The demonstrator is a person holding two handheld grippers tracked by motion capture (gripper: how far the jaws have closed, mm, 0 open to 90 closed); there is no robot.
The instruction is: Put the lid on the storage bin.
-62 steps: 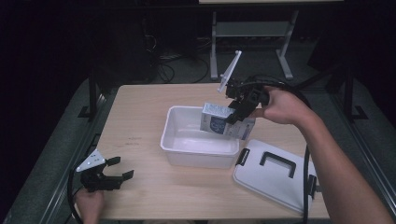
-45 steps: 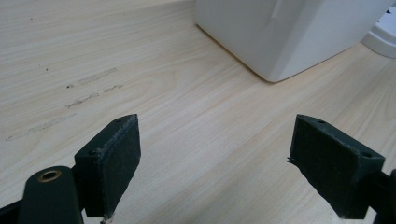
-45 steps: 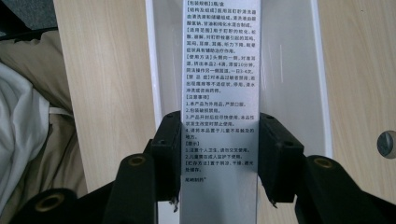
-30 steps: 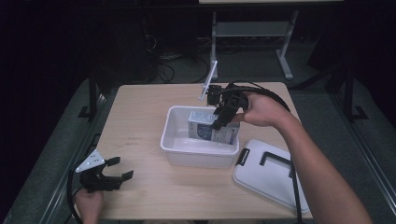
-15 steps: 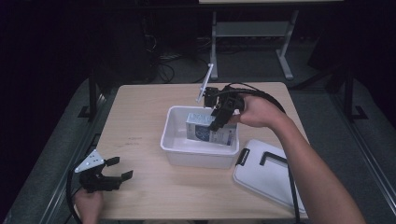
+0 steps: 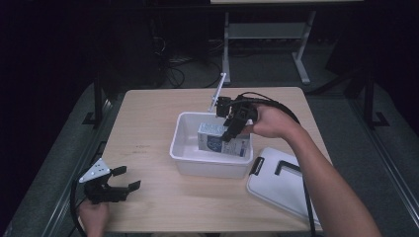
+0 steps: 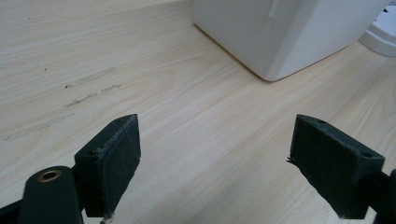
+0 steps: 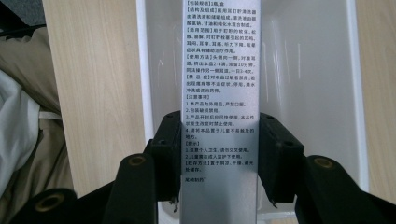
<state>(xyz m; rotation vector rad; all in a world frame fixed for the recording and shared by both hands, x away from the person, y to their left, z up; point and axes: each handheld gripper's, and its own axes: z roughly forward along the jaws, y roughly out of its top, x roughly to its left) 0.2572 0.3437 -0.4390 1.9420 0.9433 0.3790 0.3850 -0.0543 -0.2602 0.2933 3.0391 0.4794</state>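
Both tongs are mine, and they are doing very different jobs. My right tongs [image 6: 231, 129] are clamped on a box [image 6: 222, 140], a carton with blue print on its face and a narrow side covered in small text. In the right gripper view the two black pads [image 8: 169, 140] press flat against the carton's wide faces, one on each side of that narrow printed side [image 8: 219, 93], so the grip sits across the thin dimension where the jaws can span it. I hold the box on edge inside the white tub [image 6: 185, 148], low between the walls, its long side roughly following the near wall; whether its bottom edge already touches the floor of the tub I cannot tell. Coming in from above with the hand over the far rim keeps my wrist clear of the walls.

My left tongs [image 6: 114, 188] rest at the near left corner of the table [image 6: 148, 118], jaws spread wide with nothing between them, bare wood showing between the pads [image 7: 114, 158] and a corner of the tub [image 7: 280, 42] ahead. I keep them parked there, well apart, so they stay out of the way.

The lid [image 6: 286, 185] with its dark handle lies flat just right of the tub, close enough, I judge, to go on once the box is settled.
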